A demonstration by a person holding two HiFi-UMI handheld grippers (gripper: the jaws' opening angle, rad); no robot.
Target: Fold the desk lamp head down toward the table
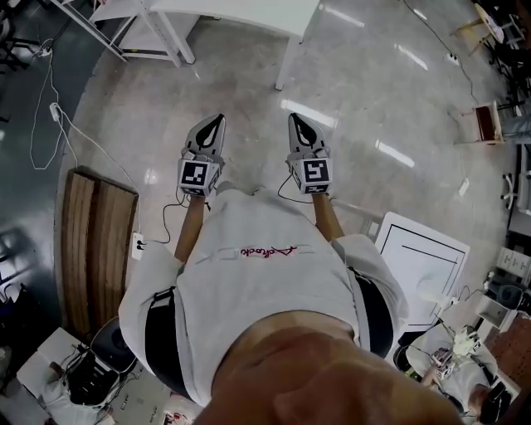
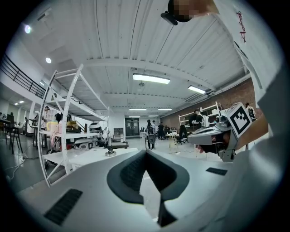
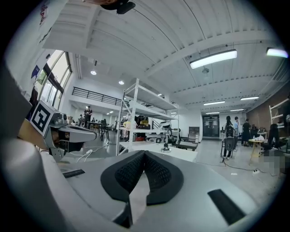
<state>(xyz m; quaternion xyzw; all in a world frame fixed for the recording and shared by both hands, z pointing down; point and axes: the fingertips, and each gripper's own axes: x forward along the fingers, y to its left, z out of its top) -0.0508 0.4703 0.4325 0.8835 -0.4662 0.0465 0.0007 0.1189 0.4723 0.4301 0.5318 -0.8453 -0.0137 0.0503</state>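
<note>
Both grippers are held out level at waist height over the grey floor, side by side and a little apart. My left gripper (image 1: pixel 218 121) is shut with nothing between its jaws, the dark pads meeting at the tip (image 2: pixel 146 152). The right gripper (image 1: pixel 294 119) is shut and empty as well (image 3: pixel 144 153). Ahead stands a white table (image 1: pixel 249 15), some way beyond the fingertips. On it a small dark object with a round base (image 2: pixel 110 152) (image 3: pixel 166 147) stands upright; it is too small to tell whether it is the lamp. Each gripper shows in the other's view (image 2: pixel 217 134) (image 3: pixel 63 131).
A white shelving rack (image 2: pixel 68 122) stands beside the table. A wooden slatted bench (image 1: pixel 95 241) lies on the floor at left, with cables (image 1: pixel 58 116) trailing past it. A white framed panel (image 1: pixel 423 257) lies at right. People (image 2: pixel 152 129) stand far off.
</note>
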